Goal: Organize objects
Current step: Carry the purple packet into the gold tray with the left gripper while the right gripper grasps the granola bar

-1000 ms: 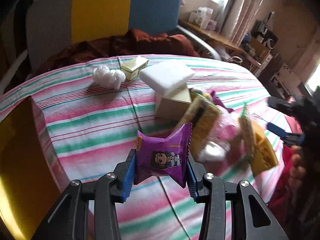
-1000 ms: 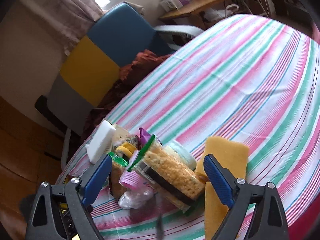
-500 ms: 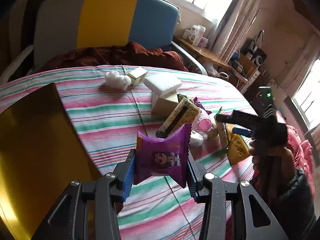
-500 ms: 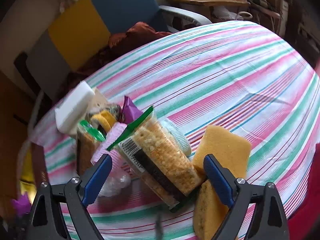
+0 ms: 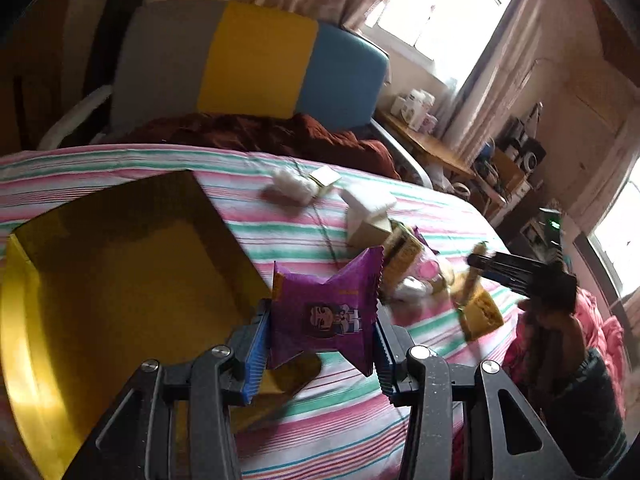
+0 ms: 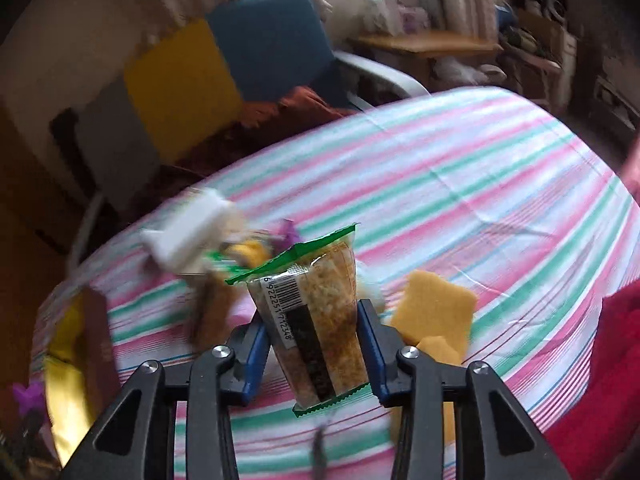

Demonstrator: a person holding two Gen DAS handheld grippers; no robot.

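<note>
left gripper (image 5: pixel 320 336): clamped on purple snack packet (image 5: pixel 324 308), above striped tablecloth (image 5: pixel 280 236) just right of yellow box (image 5: pixel 120 280) | right gripper (image 6: pixel 312 344): jaws just closed, clamped on green-edged cracker packet (image 6: pixel 316 312), left of yellow sponge (image 6: pixel 436 308)

Daylight glares white through the window (image 5: pixel 436 12), the room stays dim, edges bend, and motion blur smears the right wrist view.

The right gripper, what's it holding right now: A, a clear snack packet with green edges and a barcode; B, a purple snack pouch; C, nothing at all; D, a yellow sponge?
A: in the right wrist view the right gripper has its blue fingers pressed on the clear green-edged packet, while the yellow sponge lies apart on the striped tablecloth.
</note>
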